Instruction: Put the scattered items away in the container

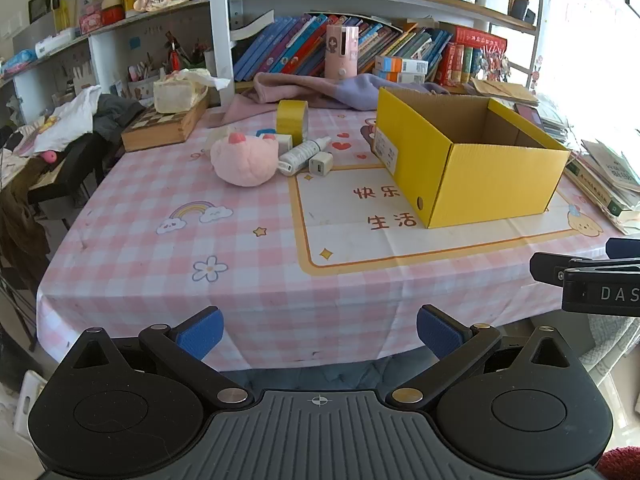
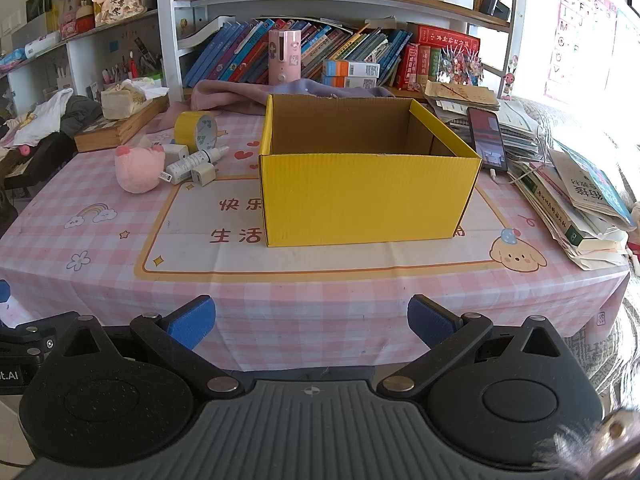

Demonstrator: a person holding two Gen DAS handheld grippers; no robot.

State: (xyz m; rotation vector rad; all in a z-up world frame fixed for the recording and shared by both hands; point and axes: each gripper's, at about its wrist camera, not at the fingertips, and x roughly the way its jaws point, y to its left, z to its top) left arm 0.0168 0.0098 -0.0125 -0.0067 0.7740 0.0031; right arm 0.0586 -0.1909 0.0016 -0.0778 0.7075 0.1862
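Observation:
A yellow cardboard box (image 1: 480,172) (image 2: 368,196) stands open-topped on the pink checked tablecloth (image 1: 168,240) (image 2: 320,304), its visible inside bare. Left of it lie a pink plush toy (image 1: 244,158) (image 2: 138,170), a yellow tape roll (image 1: 292,120) (image 2: 196,130), a white spray bottle (image 1: 304,154) (image 2: 192,164) and a white charger plug (image 1: 321,163) (image 2: 203,174). My left gripper (image 1: 320,334) hangs open before the table's near edge, nothing between its blue pads. My right gripper (image 2: 312,324) is also open and holds nothing, facing the box from the near edge.
Pink and lilac cloth (image 1: 320,90) lies behind the items, a wooden box with a tissue pack (image 1: 168,120) at the back left. Stacked books and a phone (image 2: 486,138) crowd the table's right side. Bookshelves (image 2: 320,52) rise behind. The right gripper's body (image 1: 592,284) shows at right.

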